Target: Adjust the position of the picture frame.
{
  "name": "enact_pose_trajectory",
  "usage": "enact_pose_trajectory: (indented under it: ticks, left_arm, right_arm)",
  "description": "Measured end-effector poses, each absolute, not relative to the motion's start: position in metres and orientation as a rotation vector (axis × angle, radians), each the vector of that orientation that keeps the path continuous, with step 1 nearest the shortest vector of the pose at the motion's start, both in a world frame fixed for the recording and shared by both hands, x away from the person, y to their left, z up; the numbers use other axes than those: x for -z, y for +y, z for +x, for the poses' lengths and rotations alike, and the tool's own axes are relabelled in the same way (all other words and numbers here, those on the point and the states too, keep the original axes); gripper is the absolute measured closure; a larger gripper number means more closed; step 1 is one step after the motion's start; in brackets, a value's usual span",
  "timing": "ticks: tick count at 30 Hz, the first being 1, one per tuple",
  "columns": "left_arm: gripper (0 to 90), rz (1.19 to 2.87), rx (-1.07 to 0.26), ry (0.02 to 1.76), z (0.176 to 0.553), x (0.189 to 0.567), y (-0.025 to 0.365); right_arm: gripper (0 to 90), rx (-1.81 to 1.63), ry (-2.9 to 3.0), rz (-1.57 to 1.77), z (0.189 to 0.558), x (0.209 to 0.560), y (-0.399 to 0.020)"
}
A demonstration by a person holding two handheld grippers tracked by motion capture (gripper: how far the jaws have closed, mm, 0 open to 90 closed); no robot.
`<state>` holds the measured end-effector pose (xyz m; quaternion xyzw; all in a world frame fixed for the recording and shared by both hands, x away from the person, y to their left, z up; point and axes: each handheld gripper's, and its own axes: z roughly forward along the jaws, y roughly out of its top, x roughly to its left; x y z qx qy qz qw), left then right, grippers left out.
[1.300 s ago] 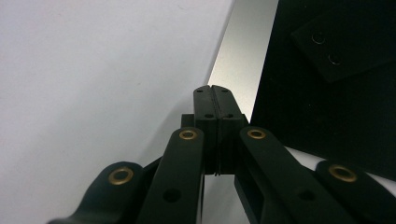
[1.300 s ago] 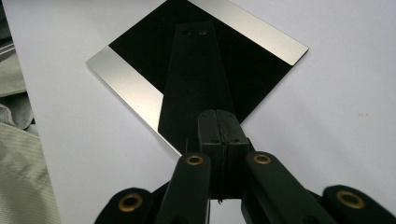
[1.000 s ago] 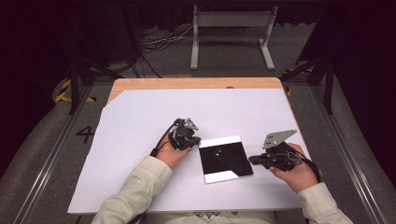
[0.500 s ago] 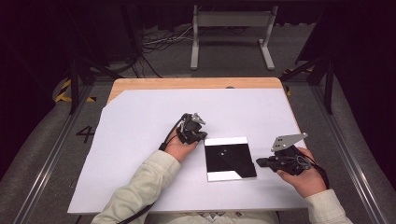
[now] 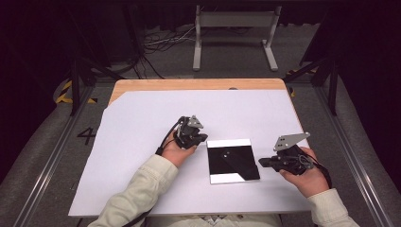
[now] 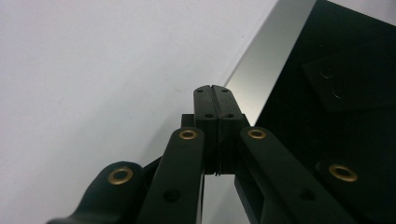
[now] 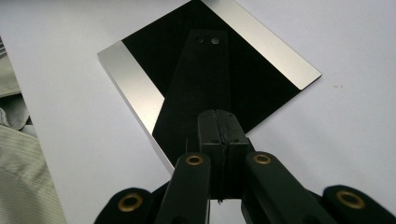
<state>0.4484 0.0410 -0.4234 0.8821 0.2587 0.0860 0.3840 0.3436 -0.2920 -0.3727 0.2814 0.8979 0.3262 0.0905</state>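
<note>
A square mirror-like plate (image 5: 233,161), dark in the middle with bright strips along two edges, lies flat on the white sheet (image 5: 142,123). My left gripper (image 5: 204,138) is shut and empty, with its tips just off the plate's far left corner. The left gripper view shows the closed tips (image 6: 216,88) over the sheet beside the plate's (image 6: 266,70) bright strip. My right gripper (image 5: 261,162) is shut and empty too, its tips at the plate's right edge. Seen from the right gripper view, its tips (image 7: 217,113) hang over the near edge of the plate (image 7: 154,46), which mirrors them.
The white sheet covers most of a wooden table (image 5: 189,84), whose bare strip shows at the back. Beyond the table a metal stand (image 5: 234,33) and cables sit on the floor. A person's sleeves (image 5: 142,194) come in from the bottom.
The plate has slid a little to the right, and my right gripper has drawn back to the right with it. My left gripper shifted slightly beside the plate's far left corner.
</note>
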Motion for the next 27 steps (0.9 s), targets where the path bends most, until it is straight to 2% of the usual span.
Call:
enact_pose_trajectory:
  ticks: [27]
  left_arm:
    - [90.0, 2.186, -0.226, 0.597, 0.408, 0.404, 0.091]
  right_arm:
    - [89.1, -0.906, 2.723, 0.806, 0.344, 0.37, -0.293]
